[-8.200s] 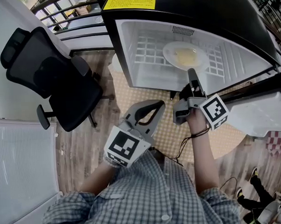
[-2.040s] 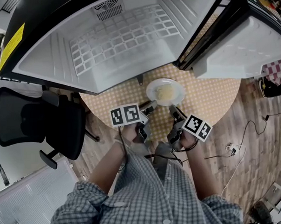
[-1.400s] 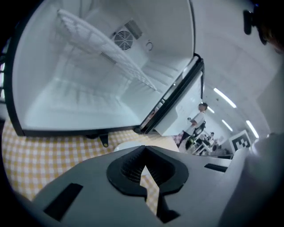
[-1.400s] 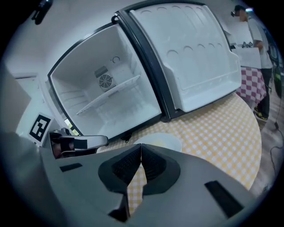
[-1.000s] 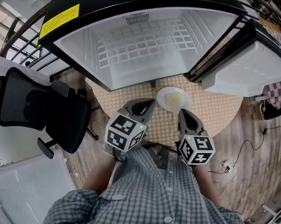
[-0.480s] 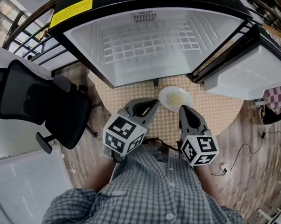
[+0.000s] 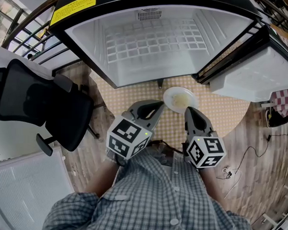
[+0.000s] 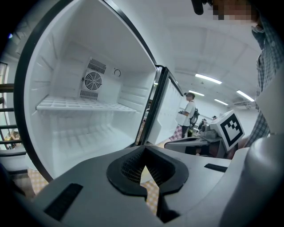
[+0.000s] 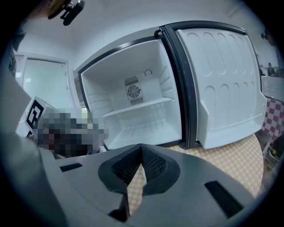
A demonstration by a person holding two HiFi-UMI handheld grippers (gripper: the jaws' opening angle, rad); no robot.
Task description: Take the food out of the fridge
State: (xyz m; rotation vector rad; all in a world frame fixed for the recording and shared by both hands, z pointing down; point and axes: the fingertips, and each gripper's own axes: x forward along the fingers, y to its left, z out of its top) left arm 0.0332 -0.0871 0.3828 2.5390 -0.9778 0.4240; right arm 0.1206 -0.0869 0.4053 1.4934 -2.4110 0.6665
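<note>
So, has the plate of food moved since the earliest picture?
Yes: the plate left the wire shelf of the fridge and now lies on the checkered mat in front of it.

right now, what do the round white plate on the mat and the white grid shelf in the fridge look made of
Round white plate: likely glazed ceramic or melamine; smooth, uniform rim.
White grid shelf: probably white-coated metal wire; thin bars, open lattice.

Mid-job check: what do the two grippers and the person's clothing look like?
The left gripper and right gripper are grey plastic, two-jawed, with black ribbed pads; each carries a white cube with black square markers. The person wears a grey-and-white checked shirt with buttons.
</note>
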